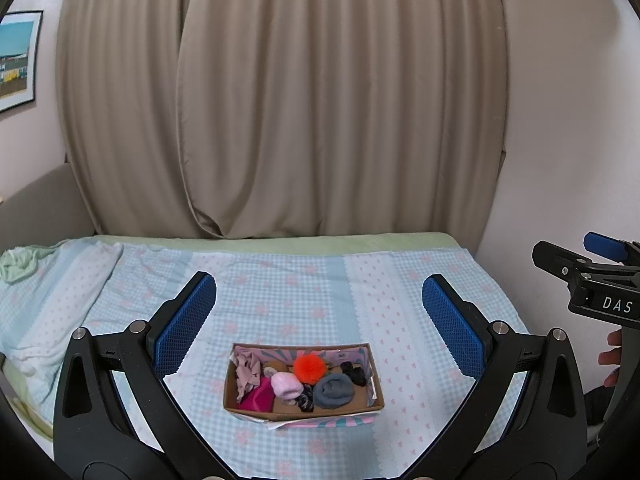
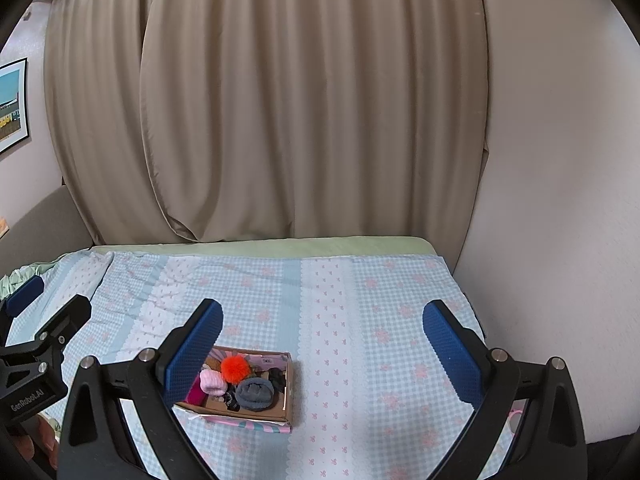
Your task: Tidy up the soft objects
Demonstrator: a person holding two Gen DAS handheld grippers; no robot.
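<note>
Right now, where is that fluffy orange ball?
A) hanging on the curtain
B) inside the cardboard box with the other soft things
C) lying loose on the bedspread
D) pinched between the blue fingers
B: the orange pom-pom sits inside the cardboard box beside the pink roll and grey roll; both grippers are open and empty.

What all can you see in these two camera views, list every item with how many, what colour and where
cardboard box: one, brown with pink and teal print, on the bed, between the left gripper's fingers
orange pompom: one, in the box, toward the back
pink fluffy item: one, pale pink, box middle
grey rolled item: one, box front right
magenta item: one, box front left
mauve cloth: one, box back left
black item: one, box back right
bedspread: one, light blue check with pink flowers, over the bed
curtain: beige, behind the bed
framed picture: one, left wall
left gripper: open, empty
right gripper: open, empty
</note>
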